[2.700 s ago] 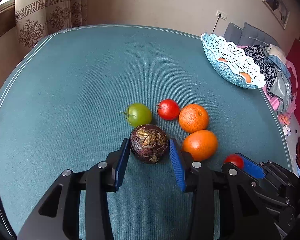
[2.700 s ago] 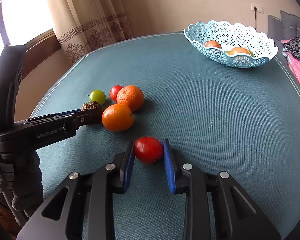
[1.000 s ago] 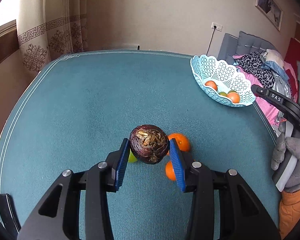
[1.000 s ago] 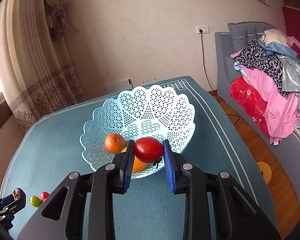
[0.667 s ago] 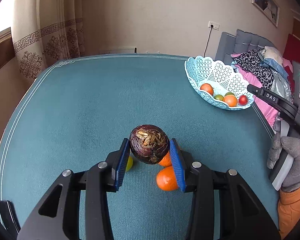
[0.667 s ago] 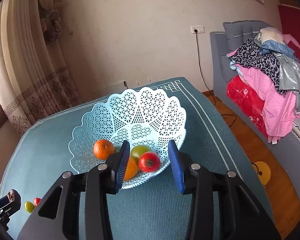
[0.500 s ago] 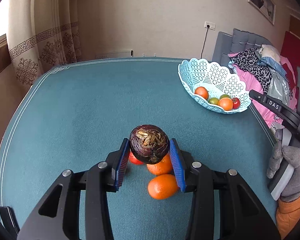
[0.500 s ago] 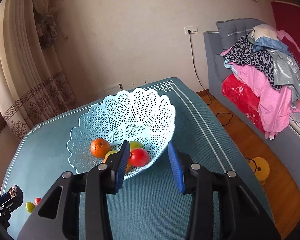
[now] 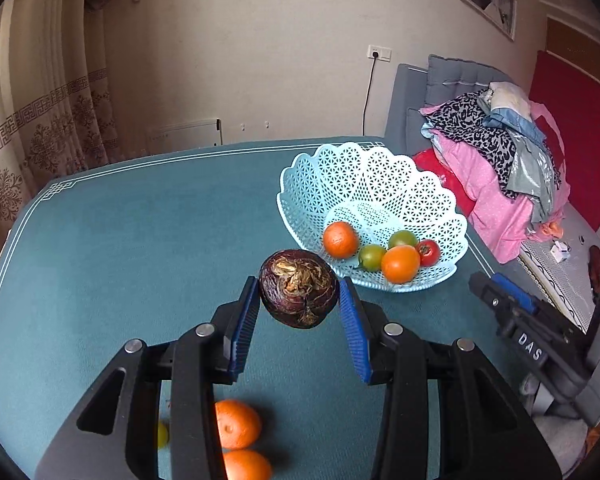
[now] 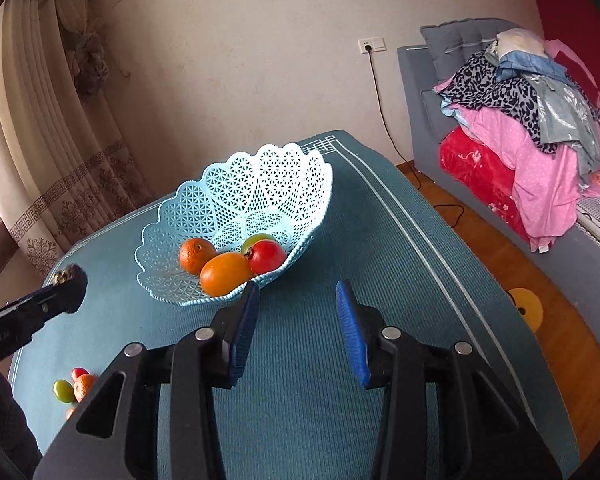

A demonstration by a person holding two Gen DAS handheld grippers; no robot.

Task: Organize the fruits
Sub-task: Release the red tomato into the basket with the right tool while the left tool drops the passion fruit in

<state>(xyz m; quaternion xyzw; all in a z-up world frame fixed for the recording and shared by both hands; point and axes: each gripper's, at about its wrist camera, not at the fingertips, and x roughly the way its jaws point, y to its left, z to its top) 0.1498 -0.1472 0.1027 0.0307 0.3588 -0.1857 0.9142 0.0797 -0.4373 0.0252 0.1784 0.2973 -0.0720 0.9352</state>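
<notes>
Your left tool (image 9: 299, 300) has the dark purple fruit (image 9: 298, 288) clamped, mid-carry; right tool (image 10: 297, 305) is wide, empty. Next I'd say: center over the basket (image 9: 380, 184), then release.

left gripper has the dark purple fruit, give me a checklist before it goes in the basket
1. Grip on the dark purple fruit: ok, the left gripper pads sit on both its sides.
2. Fruit over the basket: not ok, it is short of the near rim.
3. Room in the basket: ok, the far half is bare; the oranges and tomatoes crowd the near side.
4. Right gripper out of the way: ok, open, empty, short of the basket.
5. Fruit left on the table: not ok, oranges remain.
</notes>
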